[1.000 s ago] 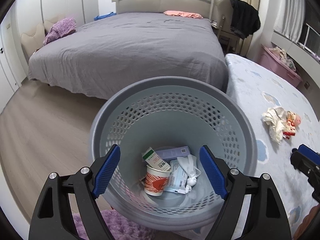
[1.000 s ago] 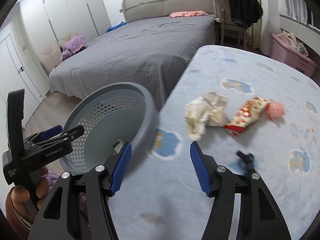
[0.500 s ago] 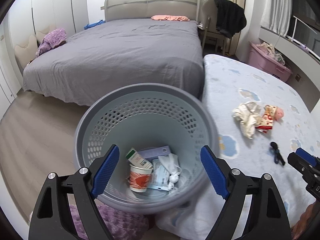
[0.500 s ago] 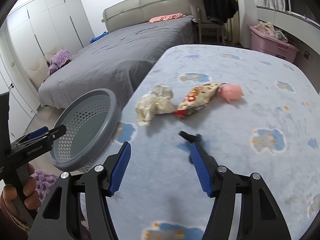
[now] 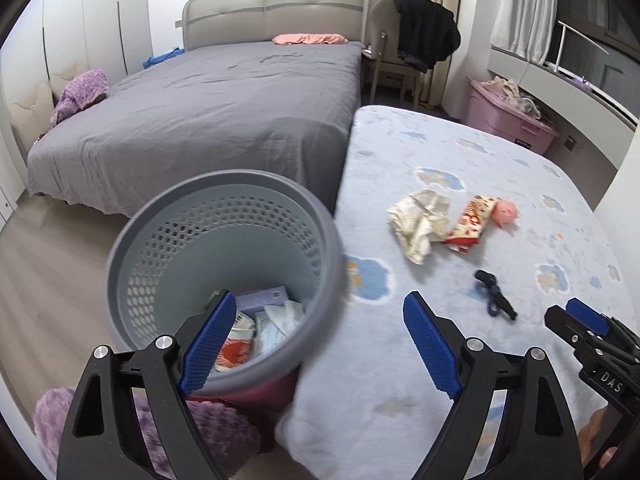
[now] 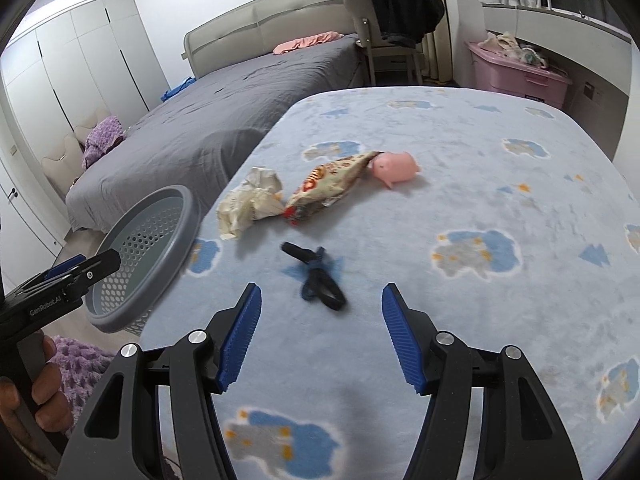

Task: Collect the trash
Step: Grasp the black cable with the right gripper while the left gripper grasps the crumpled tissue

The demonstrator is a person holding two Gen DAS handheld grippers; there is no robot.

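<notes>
A grey perforated trash basket [image 5: 132, 240] stands by the light blue mattress [image 5: 460, 360] and holds several pieces of trash, among them a paper cup [image 5: 236, 350]. On the mattress lie a crumpled paper wad [image 5: 420, 216], a red snack wrapper [image 5: 468, 224], a pink pig toy [image 5: 505, 212] and a dark strap [image 5: 494, 296]. My left gripper [image 5: 316, 340] is open and empty, over the basket's right rim. My right gripper [image 6: 320, 334] is open and empty, just short of the strap [image 6: 318, 276]. Beyond it lie the wad [image 6: 250, 202], wrapper [image 6: 332, 182] and pig [image 6: 394, 168].
A grey bed [image 5: 224, 108] fills the back. A chair with a black jacket [image 5: 424, 36] and a pink storage bin [image 5: 508, 124] stand at the back right. A purple knitted cloth [image 5: 200, 428] lies on the floor under the basket [image 6: 140, 248].
Both grippers have swung right, away from the basket and over the mattress. The right gripper now faces the dark strap, with the wad, wrapper and pig farther off.
</notes>
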